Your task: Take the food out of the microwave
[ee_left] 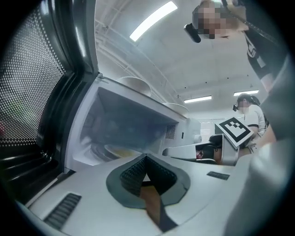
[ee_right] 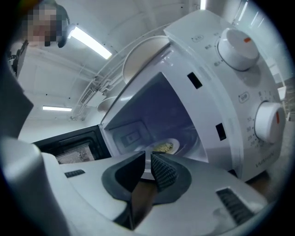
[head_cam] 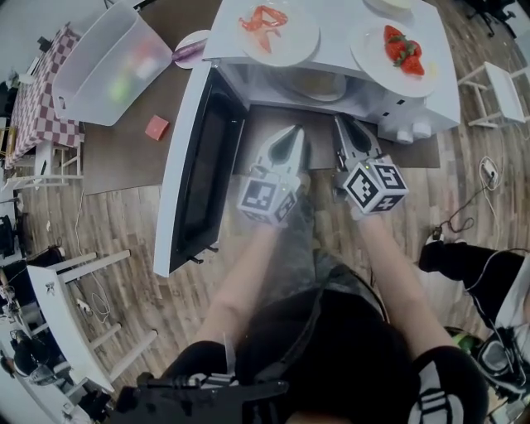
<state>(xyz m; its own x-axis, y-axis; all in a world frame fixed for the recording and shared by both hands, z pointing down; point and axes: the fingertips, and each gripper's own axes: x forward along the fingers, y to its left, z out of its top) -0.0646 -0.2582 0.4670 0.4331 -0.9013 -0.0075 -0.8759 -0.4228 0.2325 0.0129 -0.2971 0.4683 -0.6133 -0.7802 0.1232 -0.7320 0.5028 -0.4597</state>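
Observation:
The white microwave stands on a brown table with its door swung wide to the left. Inside, a pale plate of yellowish food rests on the turntable; it also shows as the plate and the plate. Both grippers hover side by side just in front of the opening, pointing in. My left gripper is shut and empty. My right gripper has its jaws a narrow gap apart with nothing between them.
On the microwave's top sit a plate of red shreds and a plate of strawberries. Two knobs are on its right panel. A clear plastic bin, a small red block and a purple item lie left of the door.

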